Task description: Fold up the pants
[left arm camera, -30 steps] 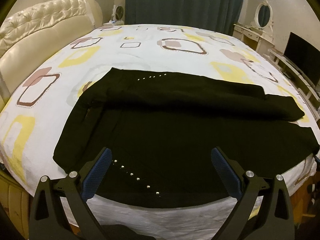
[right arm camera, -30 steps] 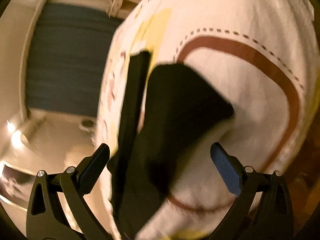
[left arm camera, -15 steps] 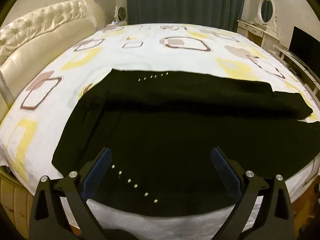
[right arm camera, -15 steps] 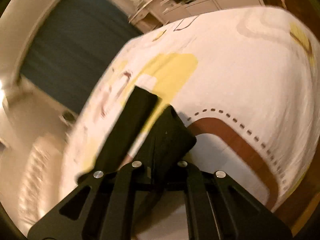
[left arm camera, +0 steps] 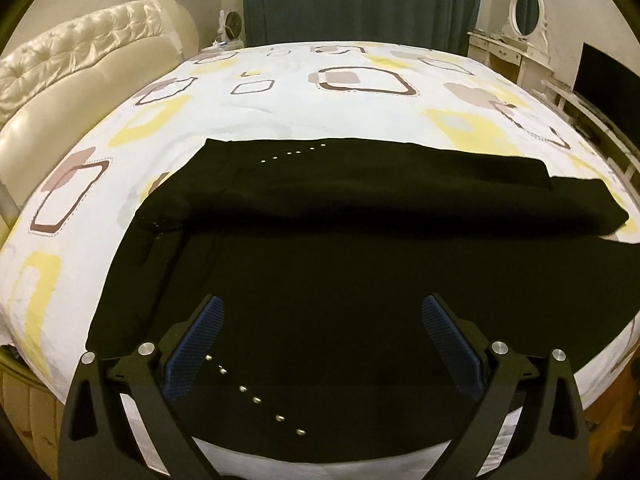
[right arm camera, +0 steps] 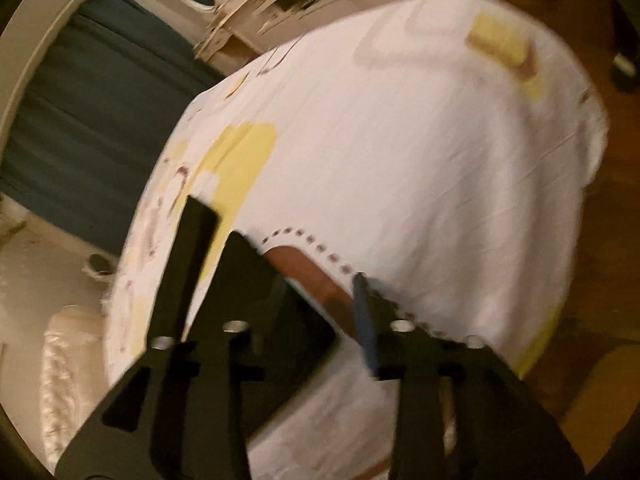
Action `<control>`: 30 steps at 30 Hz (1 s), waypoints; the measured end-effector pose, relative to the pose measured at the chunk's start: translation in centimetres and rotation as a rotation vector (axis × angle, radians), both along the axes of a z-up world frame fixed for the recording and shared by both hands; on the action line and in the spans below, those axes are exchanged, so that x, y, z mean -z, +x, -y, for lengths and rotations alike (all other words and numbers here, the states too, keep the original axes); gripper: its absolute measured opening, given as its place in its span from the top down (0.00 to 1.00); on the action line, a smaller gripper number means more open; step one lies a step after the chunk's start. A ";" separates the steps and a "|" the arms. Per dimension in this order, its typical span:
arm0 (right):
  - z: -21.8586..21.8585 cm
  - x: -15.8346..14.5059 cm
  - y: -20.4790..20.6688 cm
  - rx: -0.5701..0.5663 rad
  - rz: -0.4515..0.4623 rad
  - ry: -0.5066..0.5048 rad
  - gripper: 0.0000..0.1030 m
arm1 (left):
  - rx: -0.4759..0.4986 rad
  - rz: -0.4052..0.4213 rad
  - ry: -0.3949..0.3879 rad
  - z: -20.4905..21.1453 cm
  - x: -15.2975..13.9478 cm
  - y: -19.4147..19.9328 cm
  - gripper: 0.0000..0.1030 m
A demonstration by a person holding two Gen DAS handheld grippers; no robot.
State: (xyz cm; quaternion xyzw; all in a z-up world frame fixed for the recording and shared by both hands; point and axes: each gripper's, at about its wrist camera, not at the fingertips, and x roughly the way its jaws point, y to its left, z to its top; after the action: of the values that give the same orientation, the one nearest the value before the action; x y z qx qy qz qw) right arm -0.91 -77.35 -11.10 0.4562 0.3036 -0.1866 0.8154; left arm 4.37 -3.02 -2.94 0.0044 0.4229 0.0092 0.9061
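Note:
Black pants (left arm camera: 360, 248) lie spread across the bed, waist to the left, one leg folded over along the far side. Small metal studs (left arm camera: 256, 400) line the near edge. My left gripper (left arm camera: 322, 312) hovers open over the near waist area, with nothing between its blue pads (left arm camera: 200, 340). In the blurred right wrist view the two black leg ends (right arm camera: 192, 248) lie on the sheet. My right gripper (right arm camera: 320, 292) is at the nearer end (right arm camera: 240, 272) and its jaws are opening. Dark cloth sits by the left finger, and the pads are not pressing on it.
The white sheet (left arm camera: 300, 100) has yellow and brown squares. A cream padded headboard (left arm camera: 80, 64) stands at the left and a dark curtain (left arm camera: 360, 0) behind. At the right are a white dressing table (left arm camera: 516, 48) and a dark screen (left arm camera: 608, 76). Wooden floor (right arm camera: 600, 240) shows past the bed's corner.
My right gripper went from wide open to shut at the leg end, and now its jaws stand apart again; its view swung across the bed corner. My left gripper crept slightly forward over the pants.

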 end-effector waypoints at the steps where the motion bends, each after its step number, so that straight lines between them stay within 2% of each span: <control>1: -0.4 -0.6 -0.2 -0.011 0.003 -0.010 0.56 | 0.003 -0.004 0.001 -0.3 0.1 0.1 0.04; 6: -3.9 -3.5 0.8 -0.128 -0.023 -0.103 0.51 | 0.026 -0.011 0.032 -2.3 0.5 0.5 0.04; 9: -8.0 -5.6 2.4 -0.243 -0.042 -0.179 0.50 | 0.044 -0.031 0.015 -3.8 0.7 0.6 0.04; 14: -17.3 -8.5 7.8 -0.494 -0.042 -0.273 0.49 | 0.049 -0.031 0.007 -7.3 0.6 0.6 0.04; 16: -21.0 -9.5 10.0 -0.586 -0.031 -0.304 0.42 | 0.036 -0.040 -0.017 -9.3 0.6 0.7 0.04; 18: -24.5 -10.5 11.8 -0.677 -0.018 -0.340 0.40 | 0.030 -0.041 -0.037 -11.5 0.4 0.7 0.04; 20: -28.7 -11.5 13.9 -0.787 -0.011 -0.386 0.40 | 0.037 -0.037 -0.011 -12.8 0.3 0.8 0.04; 23: -33.9 -11.8 17.3 -0.936 -0.018 -0.443 0.40 | 0.074 -0.032 0.044 -15.0 -0.1 1.6 0.04; 25: -37.4 -11.5 19.6 -1.032 -0.033 -0.476 0.40 | 0.085 -0.038 0.044 -16.4 -0.2 2.7 0.04; 30: -42.9 -9.5 25.7 -1.195 -0.084 -0.504 0.40 | 0.134 -0.074 -0.074 -20.0 -0.3 8.3 0.04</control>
State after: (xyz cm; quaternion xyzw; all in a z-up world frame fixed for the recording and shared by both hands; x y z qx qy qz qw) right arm 24.77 -34.47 -1.57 -0.0042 0.4836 0.2159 0.8483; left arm 12.63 16.95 -2.64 -0.0003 0.4551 -0.0673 0.8879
